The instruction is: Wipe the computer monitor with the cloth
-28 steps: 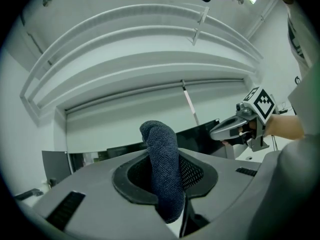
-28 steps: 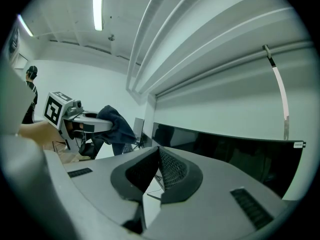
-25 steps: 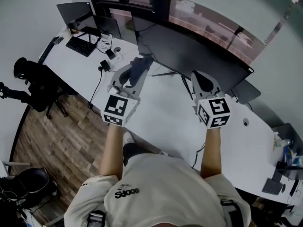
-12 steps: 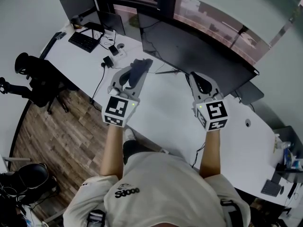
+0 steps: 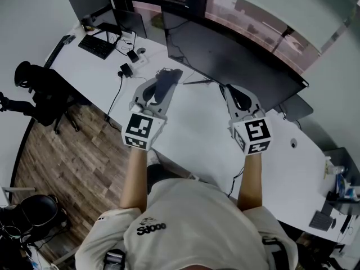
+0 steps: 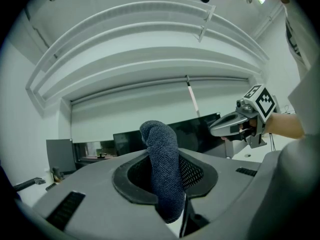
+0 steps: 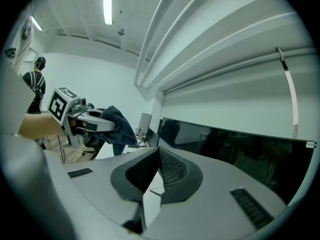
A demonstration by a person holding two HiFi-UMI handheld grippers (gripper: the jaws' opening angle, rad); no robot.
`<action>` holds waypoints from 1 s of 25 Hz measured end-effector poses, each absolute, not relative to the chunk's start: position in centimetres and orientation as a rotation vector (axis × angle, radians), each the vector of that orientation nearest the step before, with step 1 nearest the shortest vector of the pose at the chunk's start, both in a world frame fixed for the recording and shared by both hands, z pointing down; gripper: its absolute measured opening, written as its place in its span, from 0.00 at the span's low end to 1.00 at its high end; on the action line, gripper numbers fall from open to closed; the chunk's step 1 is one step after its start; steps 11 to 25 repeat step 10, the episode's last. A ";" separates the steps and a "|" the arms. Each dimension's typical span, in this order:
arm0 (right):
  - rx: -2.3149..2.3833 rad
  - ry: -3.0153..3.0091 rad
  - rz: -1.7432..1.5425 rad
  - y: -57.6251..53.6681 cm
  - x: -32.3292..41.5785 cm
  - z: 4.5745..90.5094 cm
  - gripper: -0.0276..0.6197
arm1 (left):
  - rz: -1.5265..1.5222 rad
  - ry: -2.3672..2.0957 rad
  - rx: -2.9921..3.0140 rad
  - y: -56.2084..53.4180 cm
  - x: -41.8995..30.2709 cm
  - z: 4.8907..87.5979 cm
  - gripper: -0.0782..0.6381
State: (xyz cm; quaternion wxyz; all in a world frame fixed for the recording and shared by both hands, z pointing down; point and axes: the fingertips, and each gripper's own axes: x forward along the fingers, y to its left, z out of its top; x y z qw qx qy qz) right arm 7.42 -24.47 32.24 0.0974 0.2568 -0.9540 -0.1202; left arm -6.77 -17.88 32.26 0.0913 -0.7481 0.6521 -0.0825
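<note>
Head view: the left gripper [image 5: 160, 88] pinches a dark blue terry cloth [image 5: 169, 77] above the white desk [image 5: 191, 134], near the wide black computer monitor [image 5: 236, 61] but not touching it. The right gripper [image 5: 238, 96] hovers near the screen's lower edge.

Left gripper view: the jaws clamp the cloth mid-fold, its tip standing free.

Right gripper view: the jaws are pressed together on nothing.

Risk, as judged: a bare jaw rather than the cloth could meet the screen and scratch it. Pressure could also tip the unsteadied monitor back.
</note>
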 end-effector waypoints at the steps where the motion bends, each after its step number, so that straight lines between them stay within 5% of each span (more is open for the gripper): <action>1: 0.761 -2.823 -0.352 -24.5 7.5 32.3 0.05 | -0.249 1.936 -2.224 -17.9 -6.7 32.3 0.25; 25: 0.766 -2.818 -0.336 -24.8 7.6 32.9 0.05 | -0.254 1.945 -2.234 -17.9 -6.8 32.8 0.25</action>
